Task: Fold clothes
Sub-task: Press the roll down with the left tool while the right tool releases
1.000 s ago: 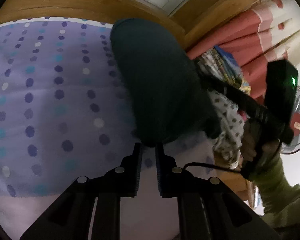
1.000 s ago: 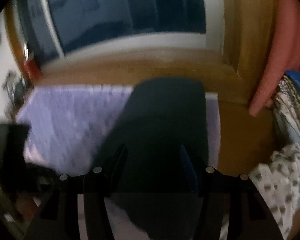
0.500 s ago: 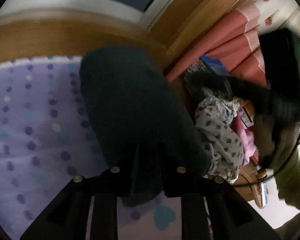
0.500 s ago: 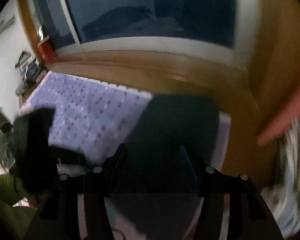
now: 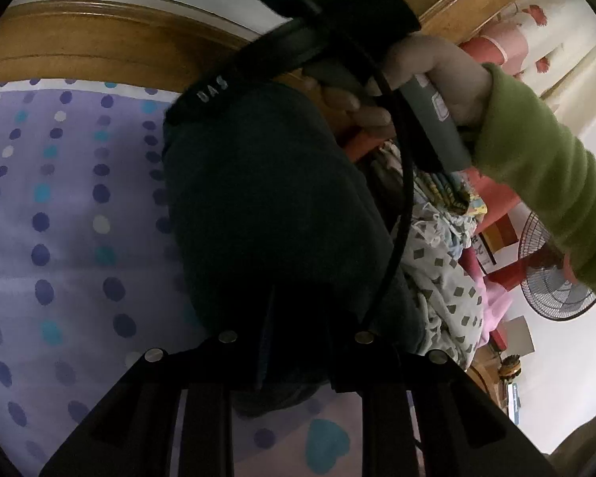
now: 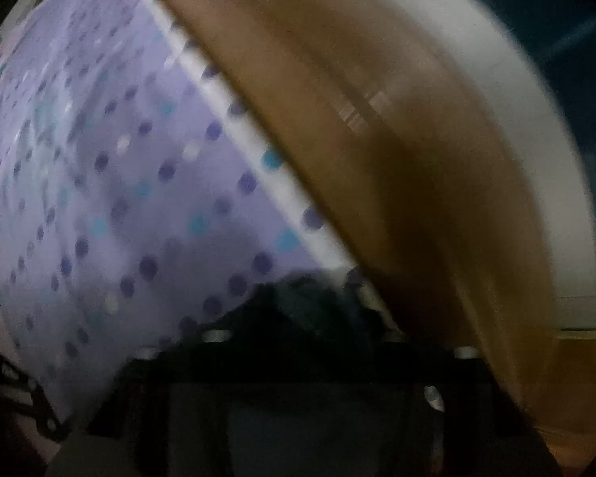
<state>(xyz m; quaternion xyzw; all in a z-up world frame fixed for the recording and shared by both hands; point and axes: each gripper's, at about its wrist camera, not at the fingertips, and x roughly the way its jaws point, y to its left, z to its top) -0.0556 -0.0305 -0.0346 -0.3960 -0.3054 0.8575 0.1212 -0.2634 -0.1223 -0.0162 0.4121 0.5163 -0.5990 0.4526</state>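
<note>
On bedsheet (image 5: 59, 238) | dark garment (image 5: 266, 206) between left jaws, opening | right jaws closing, blurred

Both wrist cameras sit close above the dotted bedsheet (image 5: 59, 238), facing its far wooden edge (image 6: 397, 198). The left looks obliquely, the right steeply down and blurred; both share the dark garment (image 5: 266, 218).

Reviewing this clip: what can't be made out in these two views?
- Right wrist view: motion blur smears everything; right gripper closing, contact with the dark garment unreadable.
- Left wrist view: left gripper opening; its fingertips merge with the dark garment.
- Garment type: unclear, too dark.
</note>
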